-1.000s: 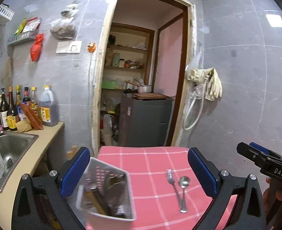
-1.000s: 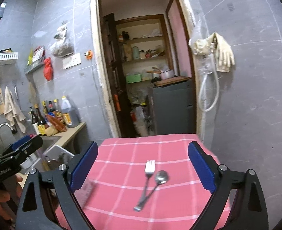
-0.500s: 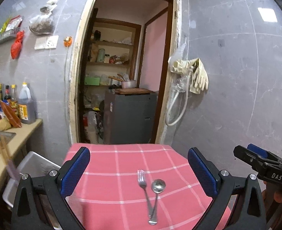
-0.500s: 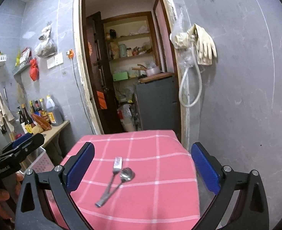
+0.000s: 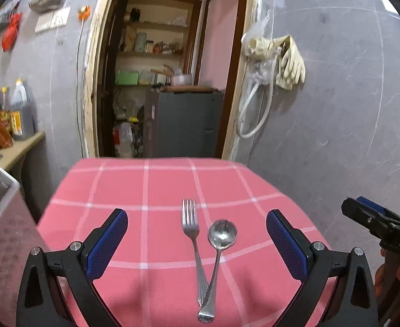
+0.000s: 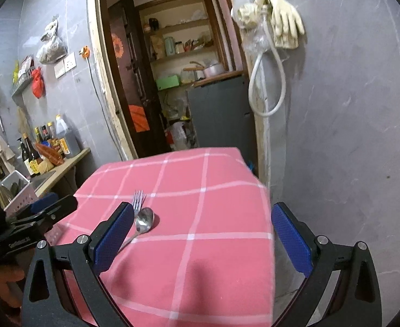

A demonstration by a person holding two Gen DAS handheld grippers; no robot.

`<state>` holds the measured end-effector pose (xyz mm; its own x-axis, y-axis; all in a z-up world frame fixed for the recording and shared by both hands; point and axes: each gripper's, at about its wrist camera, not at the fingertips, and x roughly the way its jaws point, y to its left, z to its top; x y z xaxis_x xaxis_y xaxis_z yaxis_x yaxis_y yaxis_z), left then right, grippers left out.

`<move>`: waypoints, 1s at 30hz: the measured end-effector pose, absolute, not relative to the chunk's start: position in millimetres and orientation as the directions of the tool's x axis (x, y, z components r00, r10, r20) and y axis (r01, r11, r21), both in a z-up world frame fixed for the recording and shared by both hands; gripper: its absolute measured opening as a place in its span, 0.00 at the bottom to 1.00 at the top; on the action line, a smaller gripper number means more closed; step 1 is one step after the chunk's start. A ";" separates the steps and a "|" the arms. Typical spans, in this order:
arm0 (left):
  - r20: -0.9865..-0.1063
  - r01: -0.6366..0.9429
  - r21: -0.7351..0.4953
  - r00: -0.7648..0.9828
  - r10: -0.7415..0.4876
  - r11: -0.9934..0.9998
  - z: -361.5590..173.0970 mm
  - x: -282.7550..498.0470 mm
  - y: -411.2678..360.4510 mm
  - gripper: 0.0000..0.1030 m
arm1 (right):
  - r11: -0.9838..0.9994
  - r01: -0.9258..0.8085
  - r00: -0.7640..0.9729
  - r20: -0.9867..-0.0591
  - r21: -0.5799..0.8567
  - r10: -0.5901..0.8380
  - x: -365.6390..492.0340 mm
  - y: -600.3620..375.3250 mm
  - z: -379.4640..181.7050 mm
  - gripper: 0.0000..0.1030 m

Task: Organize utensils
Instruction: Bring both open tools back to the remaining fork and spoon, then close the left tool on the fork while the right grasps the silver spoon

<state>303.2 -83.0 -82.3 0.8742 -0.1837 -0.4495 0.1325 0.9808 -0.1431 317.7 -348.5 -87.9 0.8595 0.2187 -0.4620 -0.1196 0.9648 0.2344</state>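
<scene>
Grey tiled walls (image 5: 336,109) around an open doorway (image 5: 170,81)

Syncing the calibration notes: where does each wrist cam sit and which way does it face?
Left wrist: on the left gripper, angled down over the pink checked tablecloth at the fork and spoon; its own open fingers and the right gripper show.
Right wrist: on the right gripper, same tilt; the left gripper shows.
Shared: fork, spoon, tablecloth, doorway.

Open tablecloth (image 5: 172,179) surrounds crossed fork (image 5: 190,223) and spoon (image 5: 222,235)
</scene>
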 end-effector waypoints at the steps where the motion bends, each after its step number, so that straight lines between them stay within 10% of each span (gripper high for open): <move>1: -0.458 0.130 -0.150 0.869 -0.186 0.980 -85.3 306.3 -81.4 0.99 | 0.962 -0.127 0.856 -0.464 0.240 0.229 319.9 -348.3 -91.6 0.96; 15: -0.595 0.015 -0.355 0.768 -0.238 0.935 -132.3 355.1 -52.8 0.99 | 0.924 -0.255 0.772 -0.515 0.284 0.371 364.6 -322.3 -123.3 0.94; 30: -0.645 0.068 -0.515 0.625 -0.439 0.855 -164.6 426.4 -52.1 0.52 | 0.849 -0.382 0.562 -0.638 0.365 0.527 422.0 -278.4 -169.4 0.37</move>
